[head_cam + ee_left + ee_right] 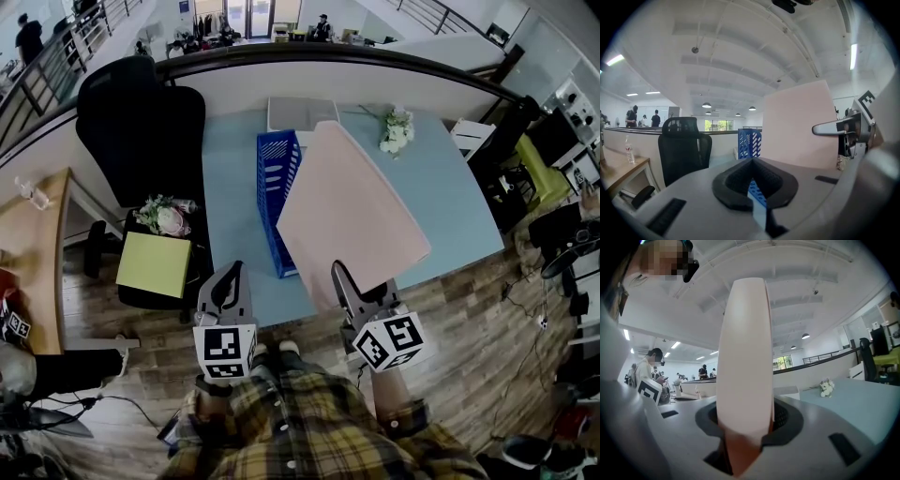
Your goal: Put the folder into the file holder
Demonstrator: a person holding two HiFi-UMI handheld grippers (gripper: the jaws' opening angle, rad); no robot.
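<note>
A large pink folder (pixel 352 211) is held up over the light blue table (pixel 441 197), tilted away from me. My right gripper (pixel 349 286) is shut on its near corner. In the right gripper view the folder (pixel 743 357) rises edge-on between the pads of that gripper (pixel 745 423). A blue slotted file holder (pixel 278 202) stands upright on the table just left of the folder, partly covered by it. My left gripper (pixel 228 281) hovers at the table's near edge, shut and holding nothing. From the left gripper (pixel 752 161) I see the file holder (pixel 749 143) ahead and the folder (pixel 799 126) to its right.
White flowers (pixel 397 129) lie at the table's far right. A grey flat box (pixel 302 112) sits at the far edge. A black office chair (pixel 141 122) stands left of the table, with a yellow-green pad (pixel 155 264) and a flower bunch (pixel 164 217) on a low seat.
</note>
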